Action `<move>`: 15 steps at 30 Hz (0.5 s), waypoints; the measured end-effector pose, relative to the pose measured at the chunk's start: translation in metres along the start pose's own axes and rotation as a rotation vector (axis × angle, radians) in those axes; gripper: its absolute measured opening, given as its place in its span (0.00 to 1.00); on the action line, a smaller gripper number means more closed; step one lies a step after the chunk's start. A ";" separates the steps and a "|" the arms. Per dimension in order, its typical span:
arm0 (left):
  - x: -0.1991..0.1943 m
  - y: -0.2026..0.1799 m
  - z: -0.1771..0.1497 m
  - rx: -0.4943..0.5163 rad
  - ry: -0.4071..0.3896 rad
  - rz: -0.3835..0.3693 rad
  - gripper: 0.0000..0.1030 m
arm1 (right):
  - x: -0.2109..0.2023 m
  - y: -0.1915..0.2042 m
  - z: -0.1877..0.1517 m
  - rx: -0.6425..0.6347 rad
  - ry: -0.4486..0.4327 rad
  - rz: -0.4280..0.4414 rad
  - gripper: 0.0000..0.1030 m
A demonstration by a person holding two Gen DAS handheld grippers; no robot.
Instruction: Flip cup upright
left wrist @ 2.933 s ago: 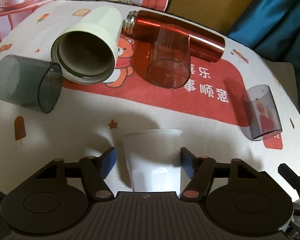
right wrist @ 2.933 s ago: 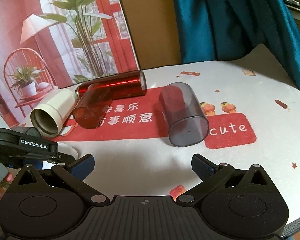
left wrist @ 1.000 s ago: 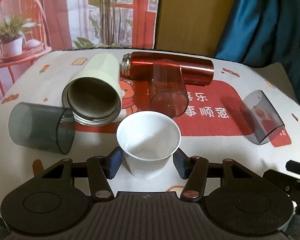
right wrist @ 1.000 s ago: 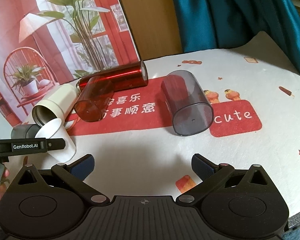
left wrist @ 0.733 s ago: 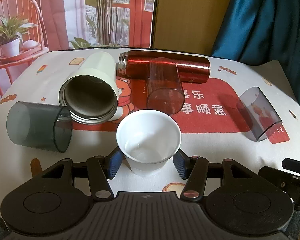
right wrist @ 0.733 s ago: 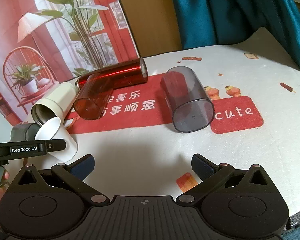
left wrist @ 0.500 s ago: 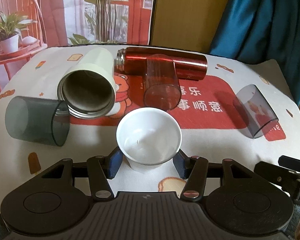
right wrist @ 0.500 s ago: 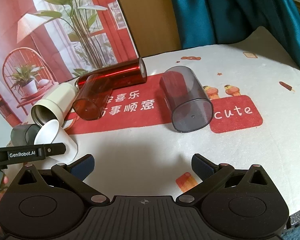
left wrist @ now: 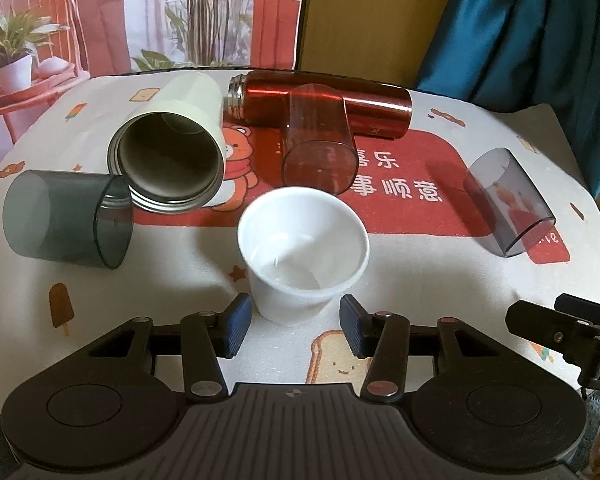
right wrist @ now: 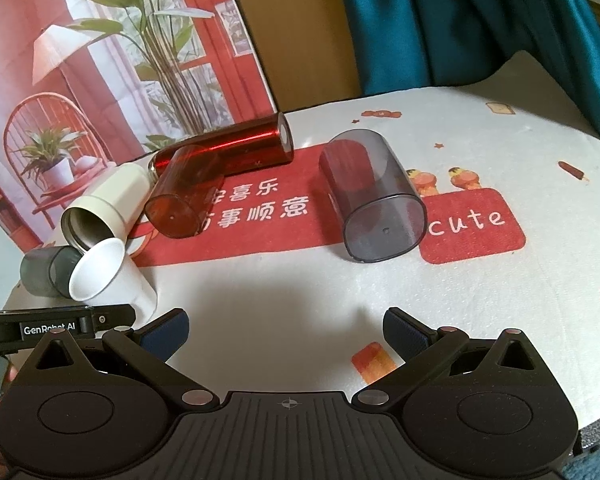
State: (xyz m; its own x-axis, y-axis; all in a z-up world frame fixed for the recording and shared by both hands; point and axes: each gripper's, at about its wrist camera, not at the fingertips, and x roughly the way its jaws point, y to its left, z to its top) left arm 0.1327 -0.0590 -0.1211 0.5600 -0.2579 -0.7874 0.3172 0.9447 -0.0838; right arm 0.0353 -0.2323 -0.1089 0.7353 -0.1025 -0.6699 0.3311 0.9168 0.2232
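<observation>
A white paper cup [left wrist: 300, 256] stands on the cloth with its mouth up, tilted a little away from me; it also shows in the right wrist view [right wrist: 108, 276]. My left gripper [left wrist: 291, 326] is open, its blue pads just behind the cup's base and apart from it. My right gripper [right wrist: 286, 330] is open and empty over bare cloth near the front edge.
Lying on the printed tablecloth [left wrist: 180, 264]: a grey tumbler [left wrist: 66, 220], a cream flask [left wrist: 170, 152], a red bottle [left wrist: 324, 106], a red tumbler [left wrist: 320, 144] and a clear grey tumbler [left wrist: 508, 208], the last also in the right wrist view [right wrist: 374, 200].
The left gripper has opened and let go of the white cup, drawing back a little. The cup now rests mouth up on the cloth. The right gripper has hardly moved.
</observation>
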 end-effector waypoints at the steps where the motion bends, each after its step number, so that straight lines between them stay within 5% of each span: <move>1: 0.000 0.000 0.000 0.000 0.001 -0.001 0.50 | 0.000 0.000 0.000 0.000 0.001 0.000 1.00; 8: 0.000 -0.002 -0.001 0.003 0.005 -0.008 0.53 | 0.001 -0.001 -0.001 0.005 0.006 -0.003 1.00; 15: -0.005 0.001 0.000 -0.016 -0.012 -0.007 0.78 | 0.001 -0.002 -0.001 0.010 0.004 -0.010 1.00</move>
State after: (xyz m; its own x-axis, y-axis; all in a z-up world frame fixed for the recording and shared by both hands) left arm 0.1302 -0.0565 -0.1179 0.5669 -0.2668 -0.7794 0.3089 0.9459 -0.0991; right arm 0.0347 -0.2338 -0.1104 0.7297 -0.1106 -0.6748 0.3444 0.9119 0.2230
